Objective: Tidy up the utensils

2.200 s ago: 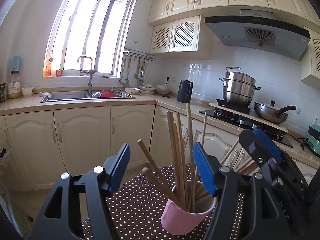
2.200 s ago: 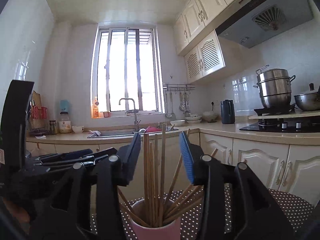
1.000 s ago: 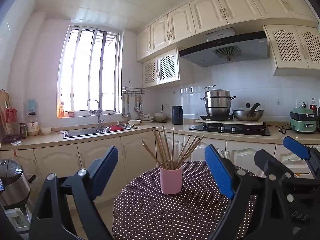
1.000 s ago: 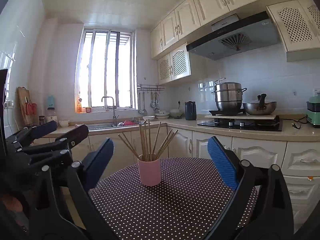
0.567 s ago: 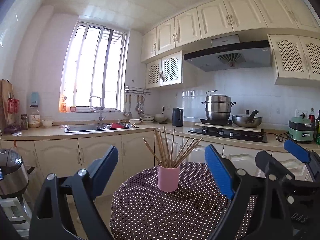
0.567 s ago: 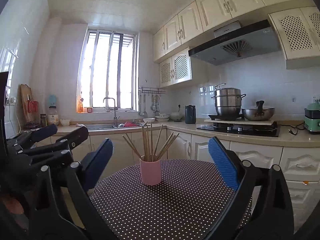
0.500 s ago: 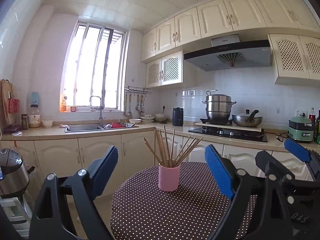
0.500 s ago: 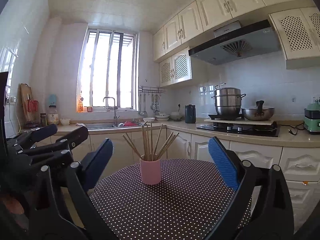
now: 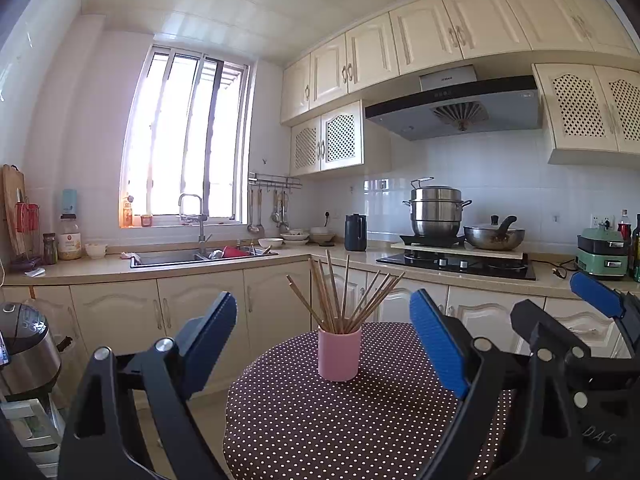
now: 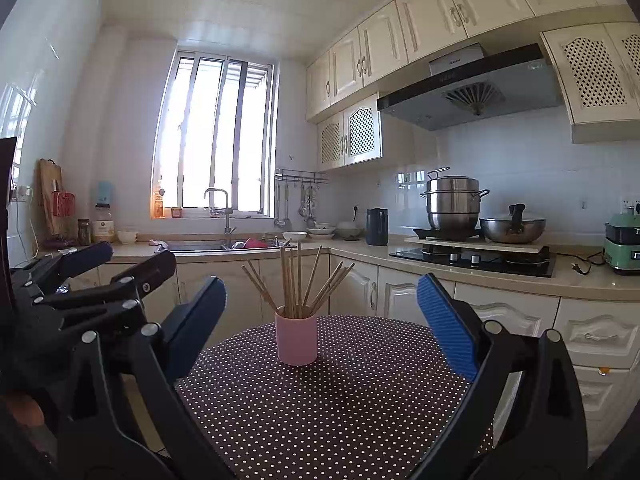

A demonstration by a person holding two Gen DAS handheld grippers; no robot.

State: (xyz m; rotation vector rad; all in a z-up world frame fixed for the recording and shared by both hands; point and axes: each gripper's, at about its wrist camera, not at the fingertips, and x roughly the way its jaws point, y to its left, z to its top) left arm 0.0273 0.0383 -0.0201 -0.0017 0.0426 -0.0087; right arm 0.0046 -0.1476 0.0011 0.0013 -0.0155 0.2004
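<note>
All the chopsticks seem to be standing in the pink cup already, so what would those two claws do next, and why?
Probably nothing more than draw back and rest. The chopsticks all stand in the pink cup on the dotted table, none lying loose. The left claw and right claw are both open and hold nothing.

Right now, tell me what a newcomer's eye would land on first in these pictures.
First, the pink cylindrical cup bristling with wooden chopsticks, standing alone and upright on the round brown table with white polka dots. Next, the open blue-padded left gripper and right gripper framing it from the near side, both empty. Behind, a stacked steel steamer pot sits on the stove.
</note>
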